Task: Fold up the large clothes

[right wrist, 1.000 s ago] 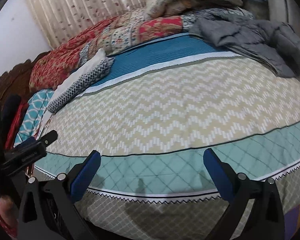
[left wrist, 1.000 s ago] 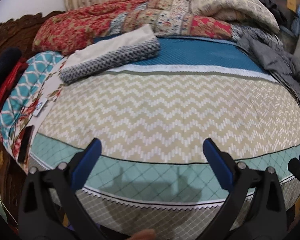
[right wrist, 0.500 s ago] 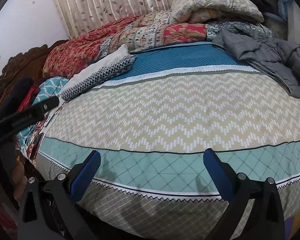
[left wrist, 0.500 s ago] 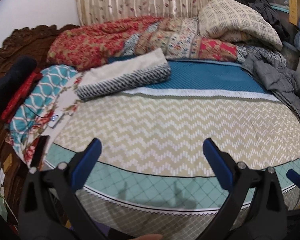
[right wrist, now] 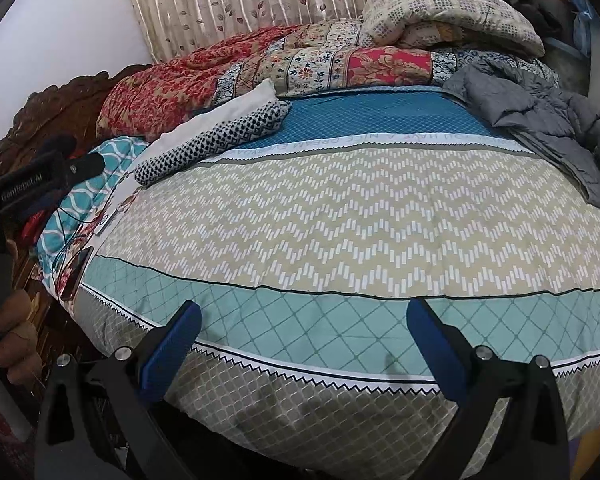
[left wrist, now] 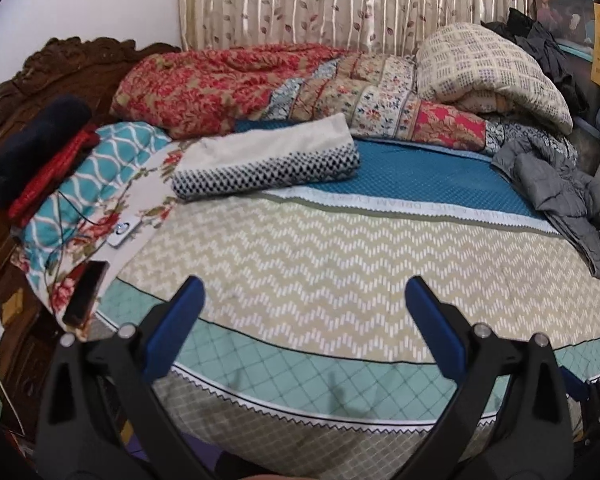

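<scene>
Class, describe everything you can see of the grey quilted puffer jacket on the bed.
The grey quilted puffer jacket lies crumpled and unfolded at the bed's far right edge, its padded fabric stitched in horizontal channels. It rests on the patterned bedspread, partly over the blue band, and seems to meet the piled quilts behind. Neither gripper touches it.

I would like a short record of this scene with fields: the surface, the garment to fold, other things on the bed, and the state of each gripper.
surface: bed with a zigzag-patterned cover
garment: grey puffer jacket, crumpled at the far right side of the bed
other things: folded black-and-white cloth; red floral quilt; phone at the left edge
left gripper: open, holds nothing
right gripper: open, holds nothing
</scene>
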The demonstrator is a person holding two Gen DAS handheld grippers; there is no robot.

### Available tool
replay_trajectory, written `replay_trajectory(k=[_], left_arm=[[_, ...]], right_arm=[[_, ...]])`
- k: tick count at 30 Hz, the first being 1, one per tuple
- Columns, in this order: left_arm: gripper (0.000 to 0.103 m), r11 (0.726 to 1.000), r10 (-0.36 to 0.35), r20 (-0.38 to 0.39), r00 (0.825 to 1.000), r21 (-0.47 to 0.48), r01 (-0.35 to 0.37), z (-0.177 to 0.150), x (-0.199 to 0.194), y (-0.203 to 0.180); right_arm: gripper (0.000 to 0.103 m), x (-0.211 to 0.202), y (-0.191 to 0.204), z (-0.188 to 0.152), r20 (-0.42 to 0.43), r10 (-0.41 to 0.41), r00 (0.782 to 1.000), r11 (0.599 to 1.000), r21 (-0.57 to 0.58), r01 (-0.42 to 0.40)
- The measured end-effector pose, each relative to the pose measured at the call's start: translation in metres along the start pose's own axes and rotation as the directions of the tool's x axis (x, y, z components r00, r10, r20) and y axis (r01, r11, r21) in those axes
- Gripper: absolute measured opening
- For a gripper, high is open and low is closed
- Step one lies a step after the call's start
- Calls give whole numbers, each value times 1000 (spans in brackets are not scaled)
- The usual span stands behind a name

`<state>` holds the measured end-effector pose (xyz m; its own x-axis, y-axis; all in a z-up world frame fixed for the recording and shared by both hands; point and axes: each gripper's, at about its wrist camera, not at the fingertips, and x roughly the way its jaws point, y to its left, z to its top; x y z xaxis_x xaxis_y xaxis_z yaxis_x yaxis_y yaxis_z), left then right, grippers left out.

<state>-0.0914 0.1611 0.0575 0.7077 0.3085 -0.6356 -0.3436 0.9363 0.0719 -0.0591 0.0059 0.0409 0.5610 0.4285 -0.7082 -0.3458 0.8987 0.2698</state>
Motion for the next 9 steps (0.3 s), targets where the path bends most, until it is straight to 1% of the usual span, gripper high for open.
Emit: replay_trajectory(k=[2,6,9], left_arm=[[96,1000,-2,0,1000,-4,2,2,-2,1],[97,999,42,20,999,-2,-42,5,-3,4],[97,999,38,-10,999,-21,-38,8,1,7]], right_arm=[[97,1,1,0,-16,-3,1000,1000,-7,3],[97,-4,4,0,-3,3,1000,1000,-8,-3],[97,-5,4,-3,-10,8,1000,1000,4,-8]])
